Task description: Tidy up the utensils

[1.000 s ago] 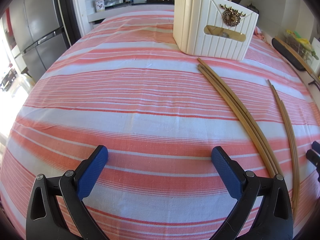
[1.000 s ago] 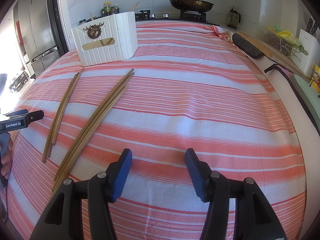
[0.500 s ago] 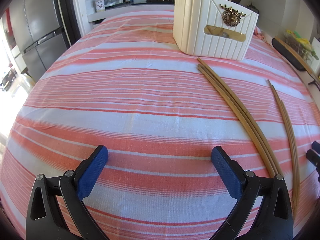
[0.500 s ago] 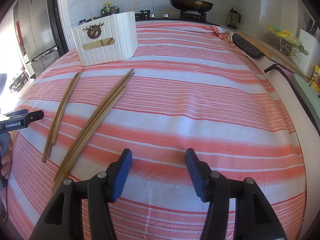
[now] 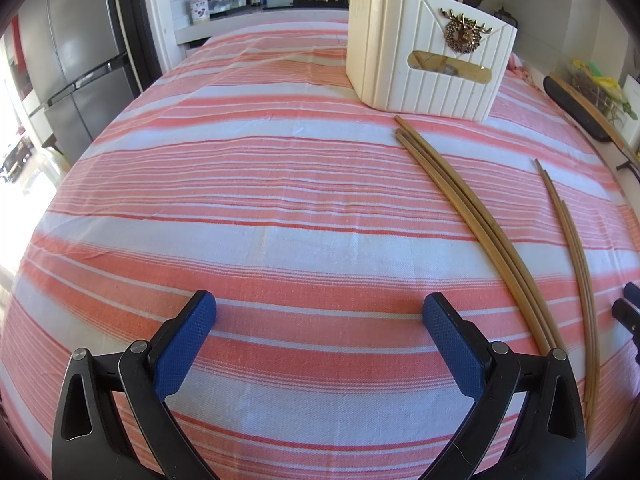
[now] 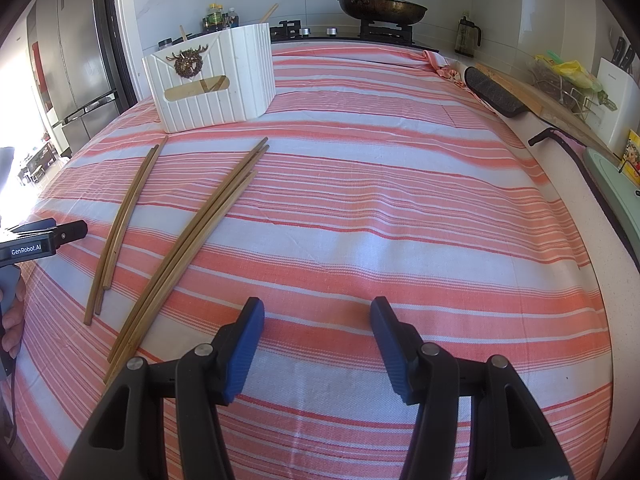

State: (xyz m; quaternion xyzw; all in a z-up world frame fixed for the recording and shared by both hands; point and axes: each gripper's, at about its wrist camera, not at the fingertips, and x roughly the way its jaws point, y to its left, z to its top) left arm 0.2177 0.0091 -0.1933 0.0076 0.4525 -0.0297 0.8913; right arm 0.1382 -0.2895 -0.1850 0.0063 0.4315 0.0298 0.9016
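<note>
A cream ribbed utensil holder [image 5: 428,48] with a gold deer emblem stands at the far side of the striped cloth; it also shows in the right wrist view [image 6: 212,80]. A bundle of long wooden chopsticks [image 5: 472,216] lies in front of it, with a thinner pair [image 5: 576,264] further right. In the right wrist view the bundle [image 6: 188,244] and the pair [image 6: 120,224] lie to the left. My left gripper [image 5: 320,312] is open and empty, left of the bundle. My right gripper [image 6: 316,316] is open and empty, right of the bundle.
A red-and-white striped cloth [image 6: 400,200] covers the counter. A frying pan [image 6: 380,6] sits on the stove behind. A dark mat [image 6: 492,92], a cutting board and a knife block line the right edge. A fridge [image 5: 80,60] stands at the left.
</note>
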